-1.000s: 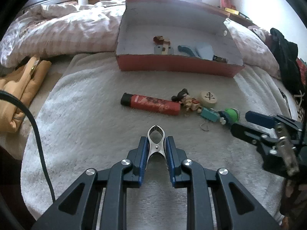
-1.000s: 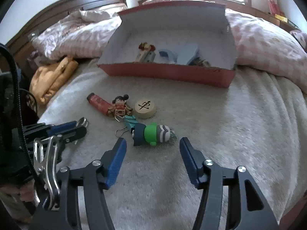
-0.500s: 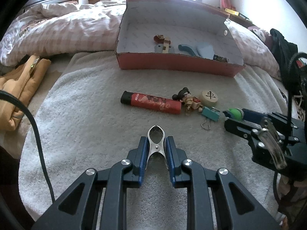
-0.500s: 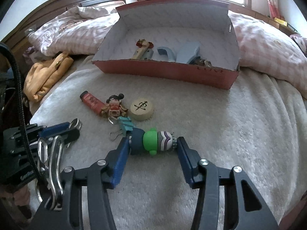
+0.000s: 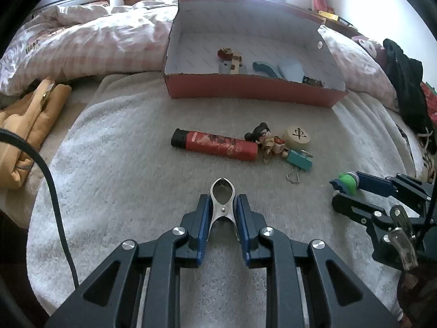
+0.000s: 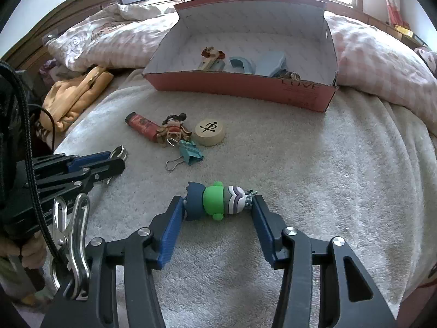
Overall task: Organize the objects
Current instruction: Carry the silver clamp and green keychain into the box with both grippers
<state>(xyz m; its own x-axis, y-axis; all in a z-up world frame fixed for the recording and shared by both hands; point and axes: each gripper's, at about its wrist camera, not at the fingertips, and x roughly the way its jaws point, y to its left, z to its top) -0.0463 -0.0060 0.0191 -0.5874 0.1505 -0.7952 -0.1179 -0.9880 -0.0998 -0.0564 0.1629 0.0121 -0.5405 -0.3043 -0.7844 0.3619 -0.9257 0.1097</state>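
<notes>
My left gripper [image 5: 222, 205] is shut on a metal clip [image 5: 222, 195] just above the white towel. My right gripper [image 6: 218, 203] is shut on a green, blue and striped toy figure [image 6: 215, 201], held lengthwise between its fingers; it shows in the left wrist view [image 5: 347, 184] too. On the towel lie a red lighter [image 5: 215, 145], a small doll figure [image 5: 269, 140], a round wooden chess piece [image 5: 297, 135] and a teal binder clip [image 5: 299, 160]. The red open box [image 5: 245, 88] behind them holds several small items.
A pink checked quilt [image 5: 90, 46] lies behind and beside the box. An orange cloth bag [image 5: 30, 120] sits at the left edge of the towel. Dark clothes [image 5: 407, 93] lie at the right. A black cable [image 5: 52, 186] hangs at the left.
My right gripper moved forward around the green toy figure and closed on it. The left gripper still holds the metal clip in much the same place.
</notes>
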